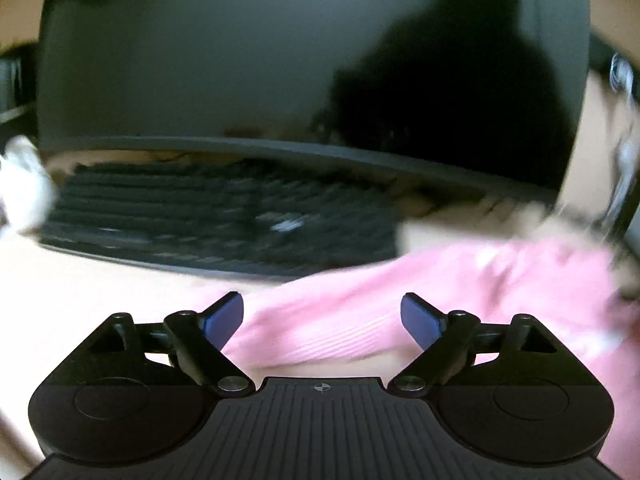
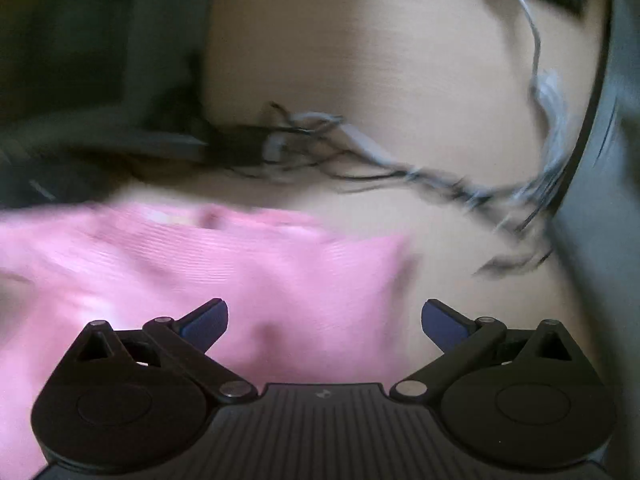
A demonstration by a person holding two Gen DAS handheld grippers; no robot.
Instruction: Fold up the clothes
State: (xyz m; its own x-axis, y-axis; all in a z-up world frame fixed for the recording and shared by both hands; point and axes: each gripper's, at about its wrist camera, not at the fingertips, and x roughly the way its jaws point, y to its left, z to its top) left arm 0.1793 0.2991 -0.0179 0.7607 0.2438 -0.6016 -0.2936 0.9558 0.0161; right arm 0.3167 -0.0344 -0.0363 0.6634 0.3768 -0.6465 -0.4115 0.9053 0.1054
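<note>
Left tongs [image 1: 322, 314]: wide, empty, above pink garment [image 1: 360, 312].
Right tongs [image 2: 325, 320]: wide, empty.
Desk [image 2: 380, 60]: keyboard [image 1: 200, 216] far.

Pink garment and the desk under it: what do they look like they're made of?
Pink garment: looks like a soft ribbed knit, matte; fine parallel ridges show despite the blur. Desk: smooth, light tan, probably laminate or wood veneer; faint grain-like streaks, but motion blur leaves that open.

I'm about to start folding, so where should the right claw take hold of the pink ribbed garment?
Probably its right-hand edge, coming in low from the bare tabletop side: the pink ribbed garment lies flat and ends there, ahead of the open right claw.
</note>
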